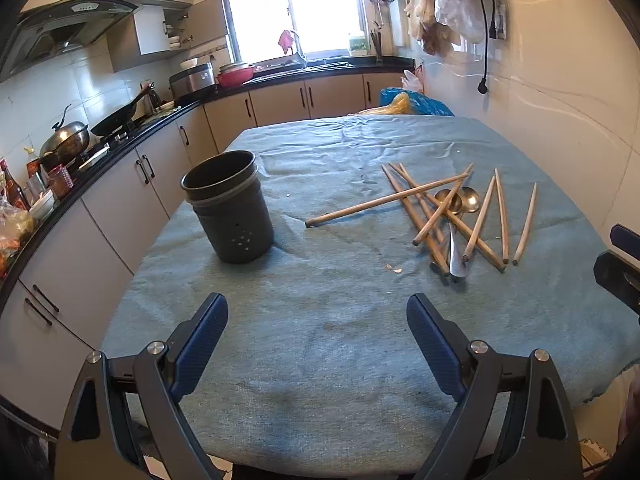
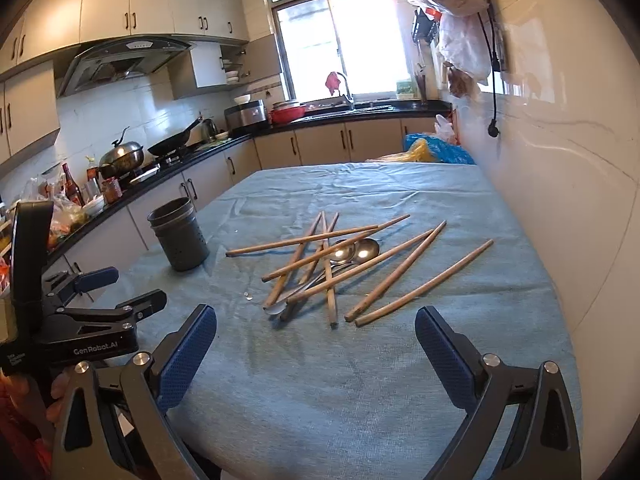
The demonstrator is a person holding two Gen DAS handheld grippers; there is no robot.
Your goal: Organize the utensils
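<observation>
While both grippers hover with jaws spread and empty, the utensils wait.
Left gripper (image 1: 316, 320) and right gripper (image 2: 316, 330) nearest; beyond, wooden chopsticks (image 2: 320, 256) crisscross two metal spoons (image 2: 356, 250) on the blue tablecloth (image 1: 320, 360), right of the dark utensil holder (image 1: 232, 208).

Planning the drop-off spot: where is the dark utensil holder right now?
The utensil holder stands upright on the table's left side, left of the chopsticks pile, nearest the counter.

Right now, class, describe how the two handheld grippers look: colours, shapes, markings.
The left gripper and right gripper match: black angular frames, silver pivot bolts, blue textured finger pads. The right wrist view shows white "GenRobot.AI" lettering on the left one's body.
</observation>
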